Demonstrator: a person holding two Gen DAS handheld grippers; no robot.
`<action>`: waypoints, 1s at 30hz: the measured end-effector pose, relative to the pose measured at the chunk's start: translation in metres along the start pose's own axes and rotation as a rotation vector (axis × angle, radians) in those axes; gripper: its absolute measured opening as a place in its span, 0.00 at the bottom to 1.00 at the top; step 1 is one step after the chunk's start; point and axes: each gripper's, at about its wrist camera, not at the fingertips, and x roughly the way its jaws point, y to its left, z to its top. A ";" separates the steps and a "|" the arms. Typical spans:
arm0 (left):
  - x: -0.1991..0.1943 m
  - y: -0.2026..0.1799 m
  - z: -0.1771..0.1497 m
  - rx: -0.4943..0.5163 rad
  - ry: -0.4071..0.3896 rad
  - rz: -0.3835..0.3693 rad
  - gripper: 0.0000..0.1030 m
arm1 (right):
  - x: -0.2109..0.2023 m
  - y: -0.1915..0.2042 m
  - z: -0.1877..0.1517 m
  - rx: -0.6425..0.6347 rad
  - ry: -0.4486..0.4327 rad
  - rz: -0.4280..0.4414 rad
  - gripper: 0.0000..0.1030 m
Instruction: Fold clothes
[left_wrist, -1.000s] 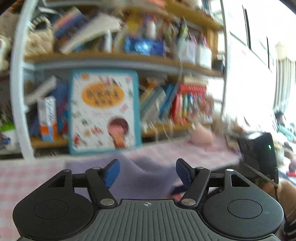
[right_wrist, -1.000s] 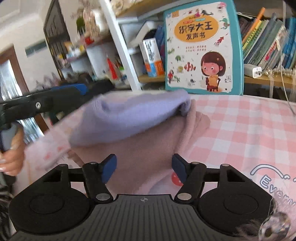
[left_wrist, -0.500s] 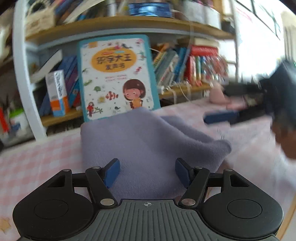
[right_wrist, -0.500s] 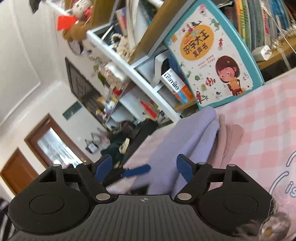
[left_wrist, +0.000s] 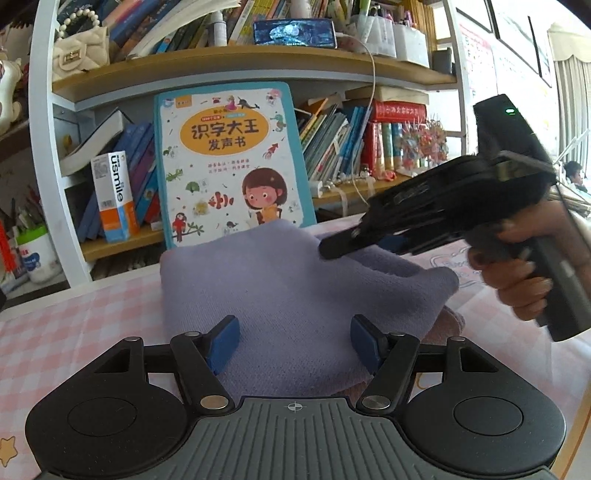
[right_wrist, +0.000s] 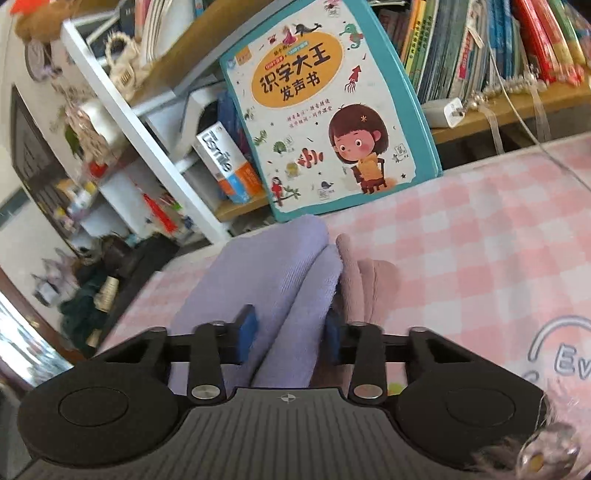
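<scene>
Lying folded on the pink-and-white checked tablecloth (left_wrist: 74, 332), the lavender garment (left_wrist: 295, 295) runs its long axis away from the left wrist camera toward the bookshelf (left_wrist: 258, 70), its rounded fold edge nearest the shelf and one corner pushed out to the right. It is a soft knit with a fine nap, thick enough to hold plump, rolled edges. Nearest that camera, the left gripper (left_wrist: 295, 341) has its blue-padded fingers spread wide to either side of the cloth's near end, with nothing held between them. In the right wrist view, the right gripper (right_wrist: 290, 339) has its blue pads drawn in against a thick lavender fold, pinching it from both sides. Just right of that fold, a dusty pink garment (right_wrist: 364, 284) of similar soft fabric lies beside and partly under the lavender one, touching it. From the left wrist view the right gripper comes in from the right, tilted down toward the cloth's far right part, its black body gripped by a hand (left_wrist: 524, 266) with fingers curled round the handle. Beyond the clothes, a teal-edged children's book (left_wrist: 231, 162) with a cartoon girl leans upright against the shelf, next to a white and orange box (left_wrist: 116, 195) among rows of books.
</scene>
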 end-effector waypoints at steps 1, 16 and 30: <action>0.000 0.001 0.000 -0.001 -0.001 -0.003 0.67 | -0.005 0.008 -0.002 -0.069 -0.031 -0.007 0.11; -0.004 0.007 0.001 -0.033 -0.008 -0.016 0.67 | -0.018 -0.014 -0.012 -0.074 -0.003 -0.091 0.09; -0.016 0.026 0.007 -0.141 -0.044 -0.023 0.67 | -0.010 0.011 -0.013 -0.071 0.067 0.056 0.49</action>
